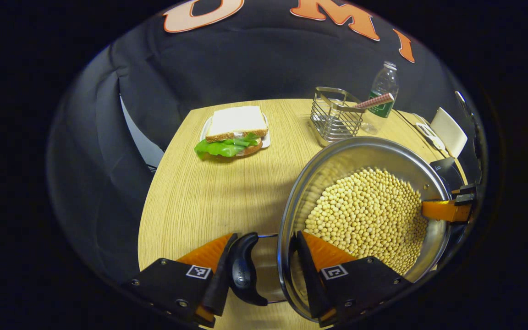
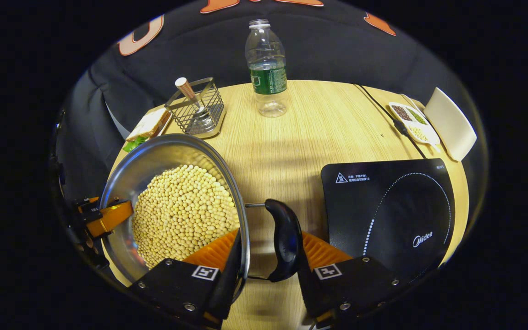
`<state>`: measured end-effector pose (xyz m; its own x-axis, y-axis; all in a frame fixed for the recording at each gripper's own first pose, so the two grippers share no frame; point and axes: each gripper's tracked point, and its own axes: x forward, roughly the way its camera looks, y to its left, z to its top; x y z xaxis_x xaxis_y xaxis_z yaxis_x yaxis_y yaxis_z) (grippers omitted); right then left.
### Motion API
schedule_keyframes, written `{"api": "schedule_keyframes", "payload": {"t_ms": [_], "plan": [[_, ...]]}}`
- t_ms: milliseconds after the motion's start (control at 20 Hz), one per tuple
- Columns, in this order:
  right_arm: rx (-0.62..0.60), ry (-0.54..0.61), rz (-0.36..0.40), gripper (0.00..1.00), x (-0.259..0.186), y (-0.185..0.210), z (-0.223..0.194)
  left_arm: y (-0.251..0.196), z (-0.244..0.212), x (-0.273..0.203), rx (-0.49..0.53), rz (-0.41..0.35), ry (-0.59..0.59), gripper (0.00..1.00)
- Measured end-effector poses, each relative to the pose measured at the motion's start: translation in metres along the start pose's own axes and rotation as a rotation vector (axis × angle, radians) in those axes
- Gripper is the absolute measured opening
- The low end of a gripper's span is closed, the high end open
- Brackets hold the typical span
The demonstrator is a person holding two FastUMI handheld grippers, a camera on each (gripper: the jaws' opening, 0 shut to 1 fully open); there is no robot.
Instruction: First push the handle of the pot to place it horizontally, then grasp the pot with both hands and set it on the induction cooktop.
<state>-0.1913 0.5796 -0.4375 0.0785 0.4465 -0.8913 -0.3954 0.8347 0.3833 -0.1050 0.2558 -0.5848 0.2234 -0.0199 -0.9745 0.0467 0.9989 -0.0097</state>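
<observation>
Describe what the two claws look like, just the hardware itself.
Each claw, left and right, has two blocky black finger mounts fastened with small silver screws, each mount carrying a square black-and-white coded marker on top. The inner faces of the fingers are ribbed and taper toward the tips. No cables or sleeves can be made out on either one.

Your left gripper (image 1: 264, 275) points forward and slightly down, its two fingers spread apart: one finger sits outside the pot's (image 1: 365, 160) black side handle (image 1: 244, 269), the other inside the rim, so handle and rim lie between them. Whether both fingers press, you cannot tell. Your right gripper (image 2: 264, 270) mirrors this on the opposite side, one finger inside the rim, the other just outside the second handle (image 2: 286, 245). Its finger also appears across the pot in the left gripper view.
</observation>
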Motion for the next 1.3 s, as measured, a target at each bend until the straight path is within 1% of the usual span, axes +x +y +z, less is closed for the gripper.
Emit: {"api": "schedule_keyframes", "payload": {"t_ms": [150, 350, 400, 450, 500, 600, 650, 700, 750, 800, 950, 1200, 1250, 1300], "plan": [[-0.010, -0.013, 0.001, 0.57, -0.002, 0.000, 0.000, -0.002, -0.006, -0.006, -0.048, 0.014, 0.007, 0.67], [-0.008, -0.064, 0.009, 0.55, -0.014, -0.001, 0.009, -0.005, 0.007, -0.026, -0.040, 0.047, -0.041, 0.66], [-0.002, -0.076, 0.014, 0.55, -0.026, -0.006, 0.011, -0.007, 0.014, -0.031, -0.023, 0.052, -0.060, 0.67], [0.002, -0.085, 0.019, 0.55, -0.034, -0.012, 0.013, -0.010, 0.022, -0.038, -0.003, 0.057, -0.081, 0.63], [0.008, -0.095, 0.024, 0.55, -0.042, -0.017, 0.016, -0.015, 0.032, -0.046, 0.014, 0.060, -0.103, 0.66], [0.021, -0.123, 0.026, 0.55, -0.055, -0.028, 0.020, -0.028, 0.042, -0.056, 0.030, 0.058, -0.128, 0.66], [0.028, -0.139, 0.024, 0.55, -0.062, -0.034, 0.024, -0.037, 0.047, -0.061, 0.036, 0.056, -0.139, 0.63], [0.031, -0.149, 0.022, 0.55, -0.069, -0.039, 0.025, -0.045, 0.052, -0.064, 0.042, 0.052, -0.147, 0.67], [0.040, -0.158, 0.019, 0.55, -0.076, -0.047, 0.028, -0.052, 0.056, -0.069, 0.047, 0.048, -0.157, 0.63], [0.047, -0.165, 0.018, 0.55, -0.082, -0.054, 0.030, -0.060, 0.061, -0.073, 0.054, 0.045, -0.167, 0.66], [0.073, -0.187, 0.012, 0.55, -0.096, -0.074, 0.035, -0.082, 0.073, -0.086, 0.069, 0.045, -0.191, 0.66], [0.082, -0.221, 0.003, 0.55, -0.120, -0.108, 0.039, -0.119, 0.088, -0.103, 0.074, 0.040, -0.211, 0.66], [0.085, -0.228, 0.001, 0.55, -0.125, -0.115, 0.039, -0.124, 0.089, -0.105, 0.075, 0.040, -0.217, 0.63], [0.087, -0.234, -0.001, 0.55, -0.130, -0.123, 0.038, -0.128, 0.090, -0.105, 0.073, 0.038, -0.222, 0.67]]}}
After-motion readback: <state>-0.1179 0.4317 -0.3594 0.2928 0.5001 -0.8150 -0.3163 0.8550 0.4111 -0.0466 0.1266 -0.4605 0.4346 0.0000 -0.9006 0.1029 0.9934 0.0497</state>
